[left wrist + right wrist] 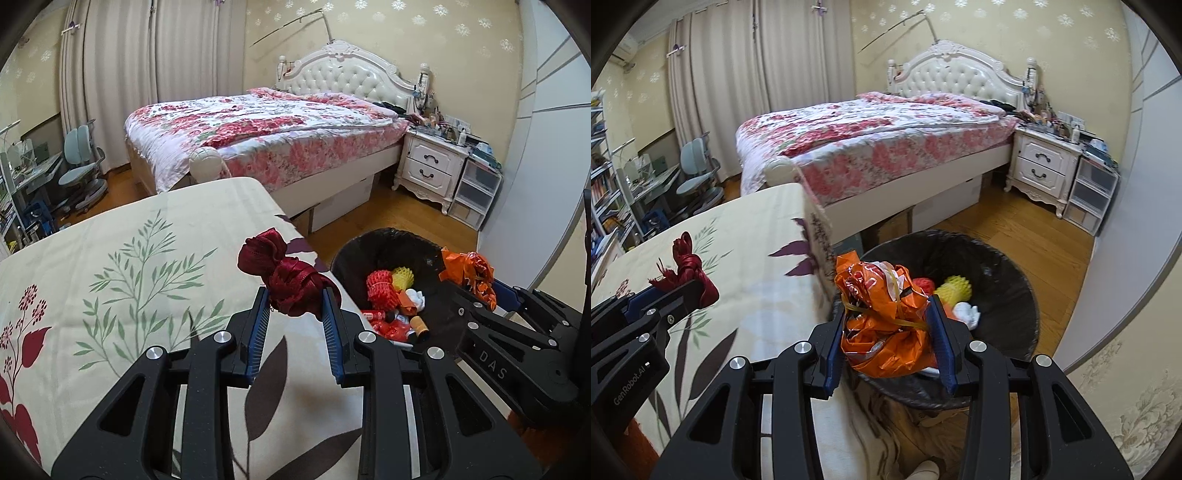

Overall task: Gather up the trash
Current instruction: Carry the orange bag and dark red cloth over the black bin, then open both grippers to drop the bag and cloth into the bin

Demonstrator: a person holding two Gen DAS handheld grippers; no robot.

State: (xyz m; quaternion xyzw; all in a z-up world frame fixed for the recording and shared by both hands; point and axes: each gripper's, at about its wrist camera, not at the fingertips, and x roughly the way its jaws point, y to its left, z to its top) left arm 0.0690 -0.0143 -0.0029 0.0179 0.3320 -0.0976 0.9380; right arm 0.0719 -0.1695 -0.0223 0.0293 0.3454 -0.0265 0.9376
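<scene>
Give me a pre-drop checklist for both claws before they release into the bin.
1. Right claw shut on the orange plastic wad: ok.
2. Orange wad over the trash bin opening: ok, it hangs above the near rim.
3. Left claw shut on the dark red ribbon bundle: ok.
4. Ribbon bundle over the bin: not ok, it is above the edge of the floral tablecloth, left of the bin.
5. Room in the bin: ok, the red and yellow foam nets lie low inside.
6. Ribbon clear of the cloth: cannot tell.
</scene>
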